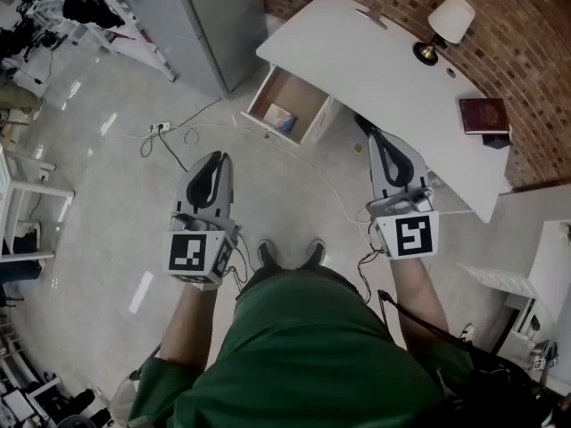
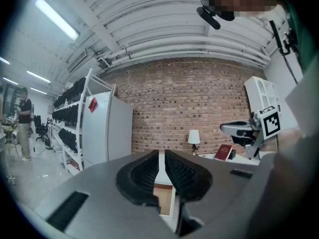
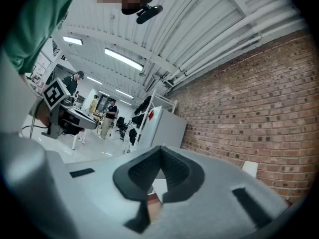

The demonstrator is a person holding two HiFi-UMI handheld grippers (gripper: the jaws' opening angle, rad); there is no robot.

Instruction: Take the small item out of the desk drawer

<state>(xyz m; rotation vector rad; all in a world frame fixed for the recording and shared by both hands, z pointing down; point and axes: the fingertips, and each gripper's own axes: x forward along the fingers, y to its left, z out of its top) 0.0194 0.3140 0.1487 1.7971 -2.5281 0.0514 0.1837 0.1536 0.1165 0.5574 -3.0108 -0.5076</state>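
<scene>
The white desk (image 1: pixel 375 69) stands ahead at the upper right, and its wooden drawer (image 1: pixel 308 96) is pulled open. A small blue and white item (image 1: pixel 280 119) lies in the drawer. Both grippers hang level over the floor, short of the desk. My left gripper (image 1: pixel 218 157) is shut with nothing between its pads (image 2: pixel 147 169); part of the drawer (image 2: pixel 164 198) shows below them. My right gripper (image 1: pixel 376 137) is nearer the desk's front edge, to the right of the drawer. Its tips (image 3: pixel 160 149) meet and hold nothing.
A lamp (image 1: pixel 449 21) and a red book (image 1: pixel 484 114) are on the desk by the brick wall. A grey cabinet (image 1: pixel 210 20) stands left of the desk. A power strip with cables (image 1: pixel 161 128) lies on the floor. People stand far off (image 3: pixel 107 114).
</scene>
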